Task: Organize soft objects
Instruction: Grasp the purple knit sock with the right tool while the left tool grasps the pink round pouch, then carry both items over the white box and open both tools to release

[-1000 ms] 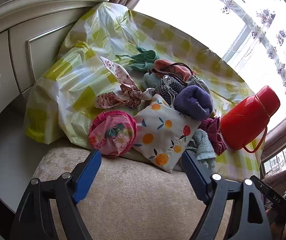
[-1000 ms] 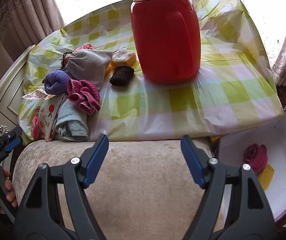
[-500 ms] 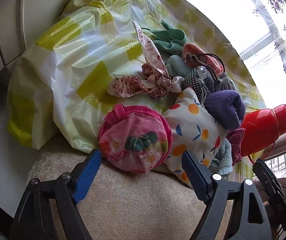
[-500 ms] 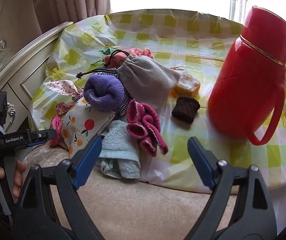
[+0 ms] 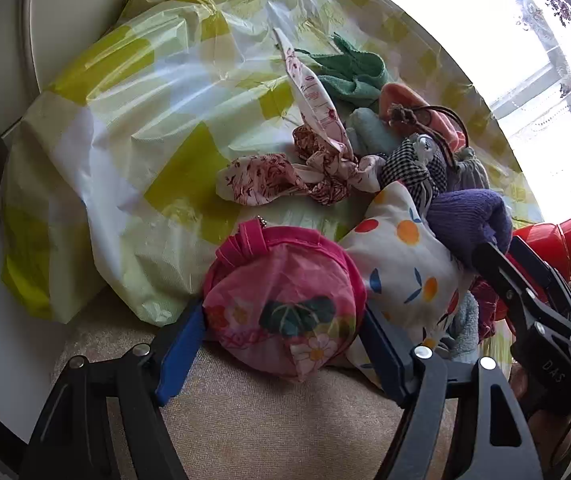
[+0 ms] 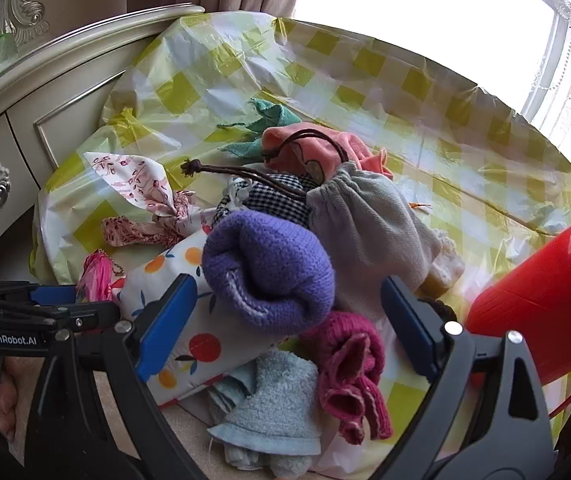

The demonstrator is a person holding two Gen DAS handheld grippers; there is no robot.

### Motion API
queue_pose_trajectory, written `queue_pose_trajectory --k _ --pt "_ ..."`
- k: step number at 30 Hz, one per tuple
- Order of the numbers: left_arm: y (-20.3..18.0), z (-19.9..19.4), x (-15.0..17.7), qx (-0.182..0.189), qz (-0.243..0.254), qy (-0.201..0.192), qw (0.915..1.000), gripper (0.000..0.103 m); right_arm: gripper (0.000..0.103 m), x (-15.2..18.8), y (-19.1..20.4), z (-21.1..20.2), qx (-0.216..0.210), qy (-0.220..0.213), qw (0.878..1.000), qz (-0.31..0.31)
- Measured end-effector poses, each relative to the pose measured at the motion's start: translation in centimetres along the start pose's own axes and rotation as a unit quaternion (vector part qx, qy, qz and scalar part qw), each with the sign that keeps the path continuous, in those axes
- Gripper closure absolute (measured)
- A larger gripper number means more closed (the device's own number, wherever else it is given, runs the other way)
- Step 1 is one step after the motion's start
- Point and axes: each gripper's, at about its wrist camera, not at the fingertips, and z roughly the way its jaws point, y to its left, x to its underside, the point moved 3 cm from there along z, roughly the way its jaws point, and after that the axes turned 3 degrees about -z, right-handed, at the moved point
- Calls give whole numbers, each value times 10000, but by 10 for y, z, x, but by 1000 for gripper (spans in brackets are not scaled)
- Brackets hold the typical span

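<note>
Both grippers have pushed in closer since a second ago, right up against the pile on the checked plastic cloth.

Your left gripper is spread wide with the pink floral pouch sitting between the blue pads, at 6 o'clock of the heap; I can't tell if the pads touch it yet. It looks thin, crinkly and nearly weightless, probably a bit slick, so squeeze across the round body, not the ribbed top edge.

Your right gripper is also apart, framing the purple knit roll, which lies on the fruit-print pouch. That roll looks squashy and grippy; take it mid-body so it doesn't unroll.

Magenta knit and blue towel sit at 6 o'clock of it, red thermos at 3 o'clock, so mind that.
</note>
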Motion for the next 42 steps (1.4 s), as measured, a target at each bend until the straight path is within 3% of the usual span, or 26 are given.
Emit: queue_pose_trajectory --k 5,7,12,25,42 --pt "3 -16 5 -38 24 -262 9996 28 11 -1 4 17 -41 134 9999 37" --pt "0 -25 8 -100 107 -457 9988 28 38 2 4 18 -195 150 9996 138" --pt "-11 -37 12 -277 326 -745 9963 28 49 10 -8 9 -356 -41 9979 532" --pt "-54 -55 36 -375 1050 -1092 9877 28 49 40 -43 -56 -639 -830 9837 1458" --pt "-146 -40 97 78 2027 -702 9767 28 49 135 -111 -114 -446 -511 9677 2426"
